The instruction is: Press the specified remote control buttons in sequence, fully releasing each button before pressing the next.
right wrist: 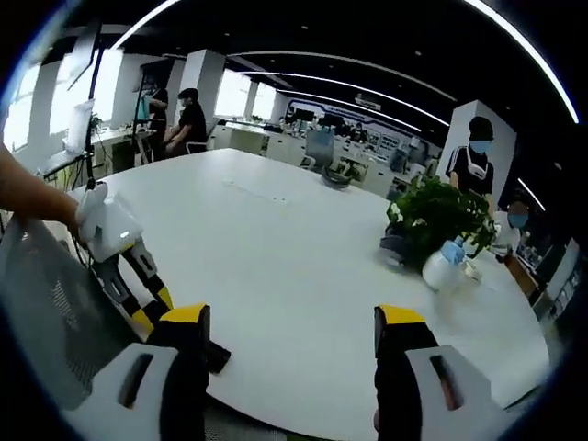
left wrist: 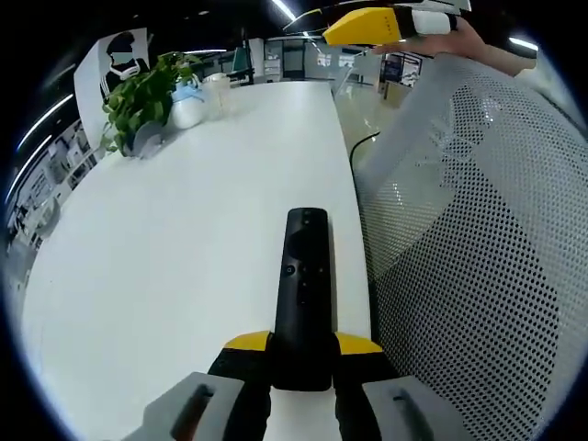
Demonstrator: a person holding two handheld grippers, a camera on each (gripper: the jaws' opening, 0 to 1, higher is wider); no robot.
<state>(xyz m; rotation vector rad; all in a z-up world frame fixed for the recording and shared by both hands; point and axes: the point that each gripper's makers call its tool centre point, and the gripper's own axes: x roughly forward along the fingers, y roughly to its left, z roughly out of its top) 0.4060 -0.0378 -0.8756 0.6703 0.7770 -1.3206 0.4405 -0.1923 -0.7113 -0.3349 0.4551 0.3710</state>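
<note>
At the bottom centre of the left gripper view, the left tool clamps a black remote control above the white table. The right tool gapes wide, holding nothing.

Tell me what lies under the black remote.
The remote lies flat on the white table, near its edge. The left gripper clamps its near end, hiding that end. The tabletop beneath the remote is covered.
</note>
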